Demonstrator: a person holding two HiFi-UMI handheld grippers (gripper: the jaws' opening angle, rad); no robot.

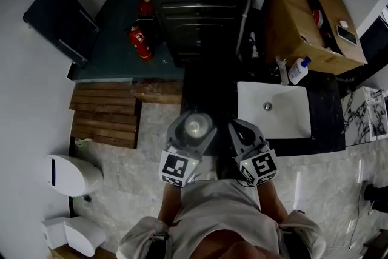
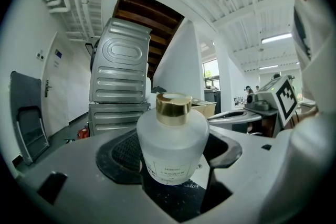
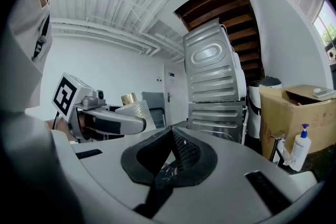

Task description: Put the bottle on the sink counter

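A person's left gripper (image 1: 193,129) clamps a squat, round-shouldered bottle of frosted white glass (image 2: 172,143) with a shiny gold cylindrical cap. Its dark ribbed pads press the bottle's sides, and the bottle stands upright in the grip. A small pale label low on the glass carries print too fine to read. The only other marks that show clearly are the black-and-white square codes on each gripper's cube.

The right gripper (image 3: 170,162), just right of the left one, holds nothing, and its textured black pads meet.

In the head view the bottle shows against the left end of the glossy black sink counter (image 1: 330,130), well left of the white rectangular basin (image 1: 285,121). That end of the counter lies bare from the basin's left rim to the counter's left edge. Narrower black strips run along the basin's right and near sides.

At the far edge of the counter, beside the tap, stands a white pump bottle with a blue top (image 1: 298,71), close against a large open brown cardboard box (image 1: 297,21). A stack of grey ribbed metal machines (image 1: 194,3) rises at the far left of the counter. Farther left, two red fire extinguishers (image 1: 140,42) stand on dark flooring, with a slatted brown wooden platform (image 1: 103,115) nearer the person.
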